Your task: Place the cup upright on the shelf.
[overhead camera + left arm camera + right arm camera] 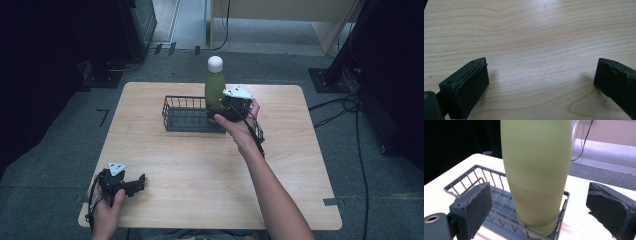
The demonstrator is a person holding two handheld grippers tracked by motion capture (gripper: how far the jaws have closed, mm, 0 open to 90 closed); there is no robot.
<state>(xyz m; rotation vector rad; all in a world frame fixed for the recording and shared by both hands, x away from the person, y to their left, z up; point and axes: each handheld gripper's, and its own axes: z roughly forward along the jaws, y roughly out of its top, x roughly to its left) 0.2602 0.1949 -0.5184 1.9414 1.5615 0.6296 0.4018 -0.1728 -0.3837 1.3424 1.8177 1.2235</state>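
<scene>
green and upright, the bottle [215, 87] stands in the right end of the dark wire basket [186, 114] at the far middle of the table, and my right gripper [537, 207] sits spread wide with a pad on either side of its lower body and daylight between, so to do this well i'd draw straight back, level, without brushing it or the basket rim. my left gripper [541, 82] lies released too, parked on the bare pale wood table [200, 170] near its front left corner; around it grey carpet, trailing cables, dark stands
</scene>
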